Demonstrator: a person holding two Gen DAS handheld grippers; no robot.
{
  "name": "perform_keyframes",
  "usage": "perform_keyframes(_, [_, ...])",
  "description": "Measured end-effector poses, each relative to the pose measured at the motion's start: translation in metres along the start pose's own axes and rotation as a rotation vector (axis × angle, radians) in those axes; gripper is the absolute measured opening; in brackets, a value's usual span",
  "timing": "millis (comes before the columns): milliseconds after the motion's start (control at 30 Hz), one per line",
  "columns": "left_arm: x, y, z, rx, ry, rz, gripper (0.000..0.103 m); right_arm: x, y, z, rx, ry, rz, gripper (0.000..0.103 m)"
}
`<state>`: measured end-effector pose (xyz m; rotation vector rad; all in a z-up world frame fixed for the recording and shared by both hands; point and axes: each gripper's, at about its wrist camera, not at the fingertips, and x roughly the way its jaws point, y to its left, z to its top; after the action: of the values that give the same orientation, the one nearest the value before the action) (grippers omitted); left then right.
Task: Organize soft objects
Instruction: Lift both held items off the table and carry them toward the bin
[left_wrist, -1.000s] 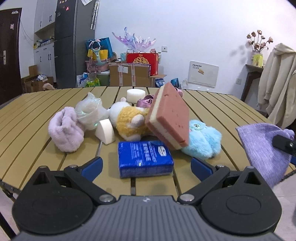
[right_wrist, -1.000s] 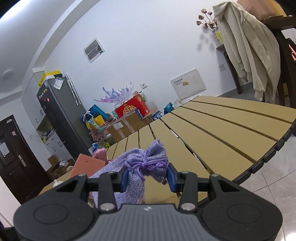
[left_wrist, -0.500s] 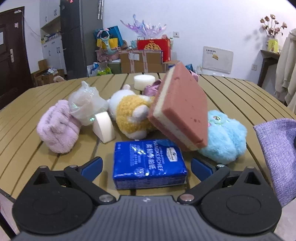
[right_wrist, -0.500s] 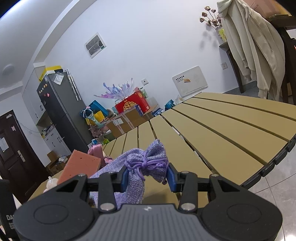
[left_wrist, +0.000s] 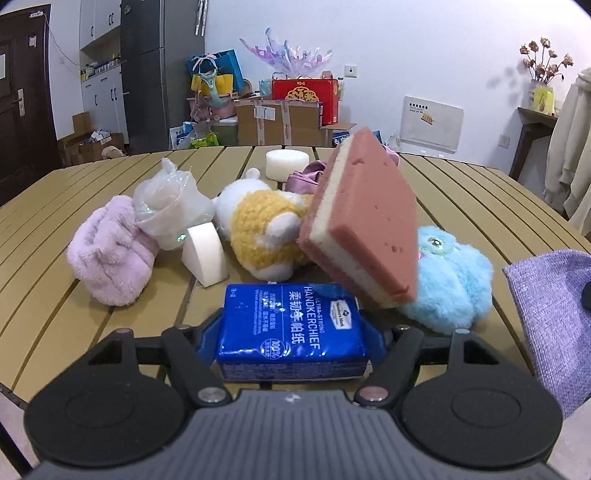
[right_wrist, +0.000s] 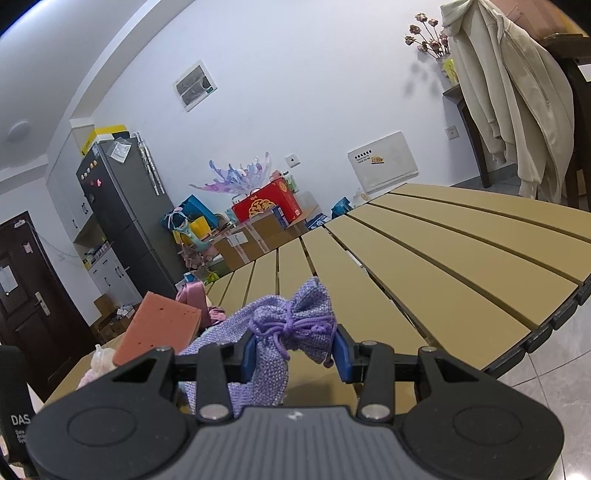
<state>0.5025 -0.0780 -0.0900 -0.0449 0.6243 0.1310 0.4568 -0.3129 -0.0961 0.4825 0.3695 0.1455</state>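
Straddling the tissue pack (left_wrist: 291, 328), the left gripper (left_wrist: 291, 332) has both jaws against its short ends, apparently clamped; its long axis lies crosswise between them, just ahead. The right gripper (right_wrist: 291, 354) grips the purple pouch (right_wrist: 291, 325) by its tied neck.

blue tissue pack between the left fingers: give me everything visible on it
The blue tissue pack is a soft rectangular brick in glossy blue plastic wrap, printed in white with "ULTRA-STRONG HANDKERCHIEF" and Chinese characters. It lies flat on the slatted table, label up, short end toward the camera. The left gripper has a blue finger against each long side. The pink sponge's lower corner overhangs its far right edge; contact unclear.
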Motion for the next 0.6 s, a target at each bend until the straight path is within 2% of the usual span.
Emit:
perform_keyframes(267, [-0.012,0.010,-0.003,0.013,-0.017,0.017,0.074,-0.001,0.001,0.000,-0.020,0.005,0.016,0.040])
perform_keyframes(600, [-0.038,0.027,-0.003,0.045,-0.042,0.090,0.074,-0.004,0.005,0.000,-0.045,0.002,0.034,0.040])
